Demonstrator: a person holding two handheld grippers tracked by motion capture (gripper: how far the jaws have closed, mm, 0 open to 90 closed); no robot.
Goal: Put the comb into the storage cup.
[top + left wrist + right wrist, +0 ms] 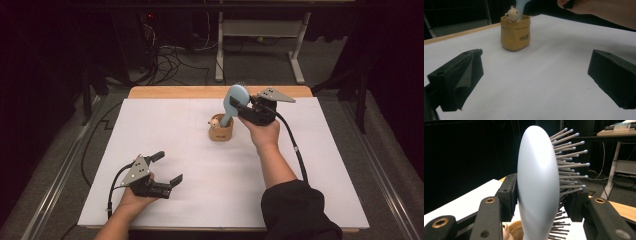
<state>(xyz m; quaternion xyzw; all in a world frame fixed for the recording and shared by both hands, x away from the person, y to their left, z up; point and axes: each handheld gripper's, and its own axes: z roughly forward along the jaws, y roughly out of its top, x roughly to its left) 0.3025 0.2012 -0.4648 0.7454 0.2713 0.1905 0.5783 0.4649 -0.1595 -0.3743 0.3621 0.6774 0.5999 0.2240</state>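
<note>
A light blue hairbrush [235, 100] stands tilted with its handle down in a small tan cup [220, 131] at the table's middle back. My right gripper [243, 106] is shut on the brush head; up close, the brush [537, 187] sits between the jaws, smooth back against one, bristles against the other. A small cream figure [512, 14] peeks over the cup's [515, 33] rim. My left gripper [167, 168] rests open near the front left, aimed at the cup, nothing between its fingers [457, 77].
A white sheet [200, 190] covers the wooden table [165, 92]. Beyond the far edge stand a white desk frame [260, 35] and tangled cables [170, 57] on the floor. A black cable [295, 145] trails from my right gripper along the forearm.
</note>
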